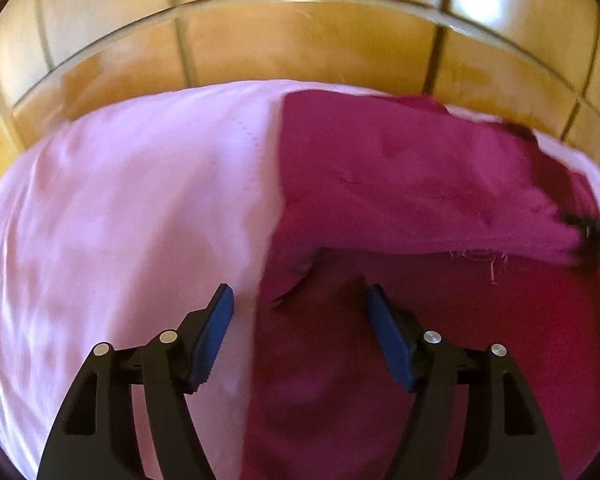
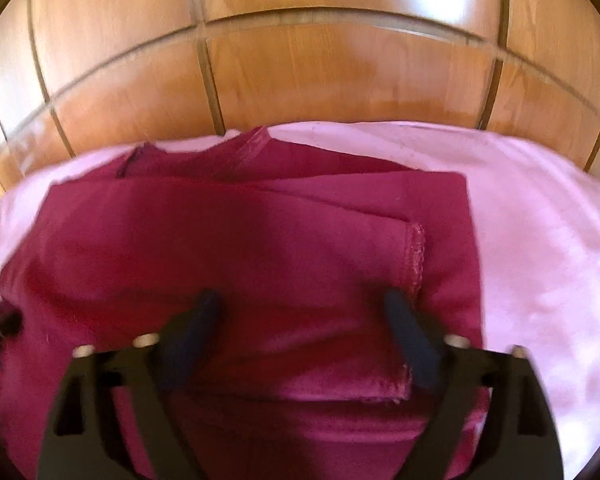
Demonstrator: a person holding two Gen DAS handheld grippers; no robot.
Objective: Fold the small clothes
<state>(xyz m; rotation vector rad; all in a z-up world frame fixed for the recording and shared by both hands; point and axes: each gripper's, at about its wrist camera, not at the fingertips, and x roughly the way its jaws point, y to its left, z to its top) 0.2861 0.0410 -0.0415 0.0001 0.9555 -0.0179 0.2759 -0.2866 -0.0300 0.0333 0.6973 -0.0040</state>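
I see wooden cabinet panels (image 2: 320, 80) at twelve o'clock, a pink sheet (image 1: 120, 200) below, and the magenta garment (image 2: 240, 248) folded on it. My left gripper (image 1: 298, 304) and right gripper (image 2: 300, 308) hang spread wide, pinching nothing.

left gripper (image 1: 298, 304): pitched steeply down, jaws spread, blue pads clear, nothing between them | right gripper (image 2: 302, 308): angled down, jaws spread wide, nothing pinched, picture blurred

Two close downward views, shared garment (image 1: 420, 168)
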